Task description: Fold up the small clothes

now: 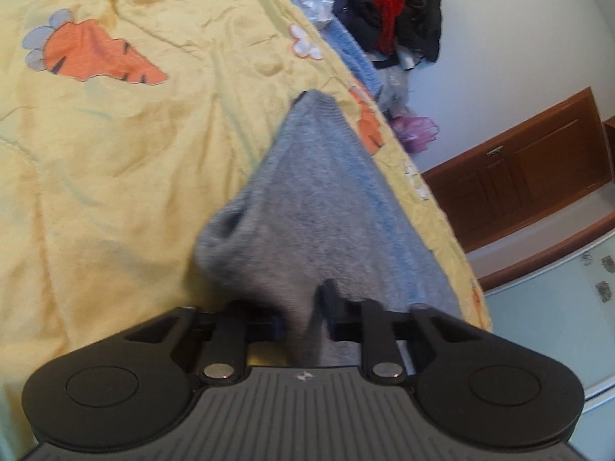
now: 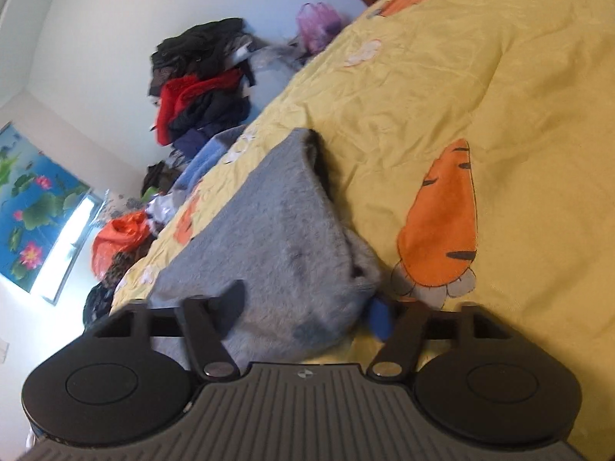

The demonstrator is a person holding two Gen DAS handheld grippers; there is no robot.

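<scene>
A grey knitted garment lies stretched along the edge of a yellow bedspread printed with orange carrots. My left gripper is shut on its near end, with the fabric pinched in a narrow fold between the black fingers. In the right wrist view the same grey garment bunches up thickly in my right gripper. That gripper is shut on the bunch, with a blue pad pressing its right side. The garment's far end tapers toward the bed's edge in both views.
A pile of dark and red clothes sits past the bed's edge against a white wall, seen also as the clothes pile. A purple bag, an orange bag and a brown wooden cabinet stand nearby.
</scene>
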